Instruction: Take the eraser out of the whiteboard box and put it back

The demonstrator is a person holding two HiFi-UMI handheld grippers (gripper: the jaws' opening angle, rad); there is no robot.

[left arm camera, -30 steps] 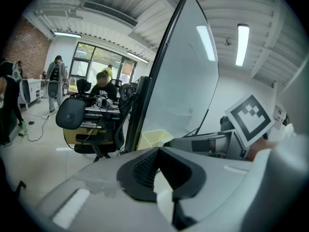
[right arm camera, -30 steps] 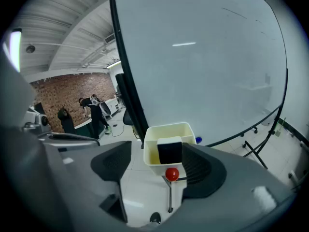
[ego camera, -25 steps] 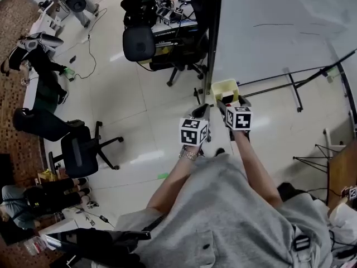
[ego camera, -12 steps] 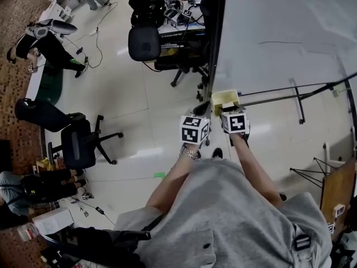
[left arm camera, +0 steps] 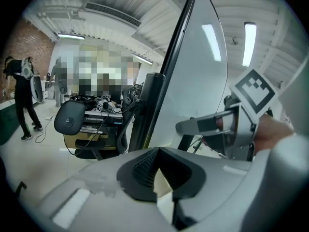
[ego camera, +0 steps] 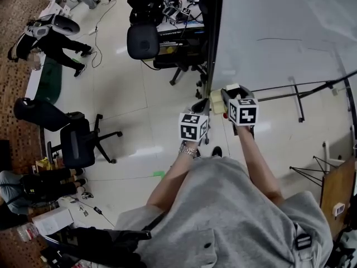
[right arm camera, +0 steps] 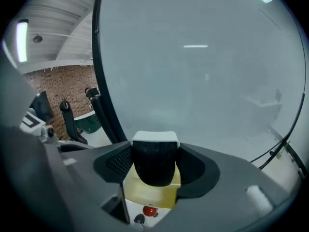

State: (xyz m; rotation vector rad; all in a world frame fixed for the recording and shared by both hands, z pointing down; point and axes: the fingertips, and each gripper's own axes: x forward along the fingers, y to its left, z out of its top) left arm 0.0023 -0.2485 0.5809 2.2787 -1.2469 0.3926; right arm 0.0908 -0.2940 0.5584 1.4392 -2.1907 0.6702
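Right gripper (ego camera: 227, 95) clenched on eraser (right arm camera: 154, 161): black felt toward camera, white back on top. Eraser out of yellow whiteboard box (right arm camera: 149, 191), just above it, close before whiteboard (right arm camera: 203, 57). Left gripper (left arm camera: 155, 151) closed, tips together, just beside box. Pale yellow surface visible in gap behind tips; grip on it not confirmable.
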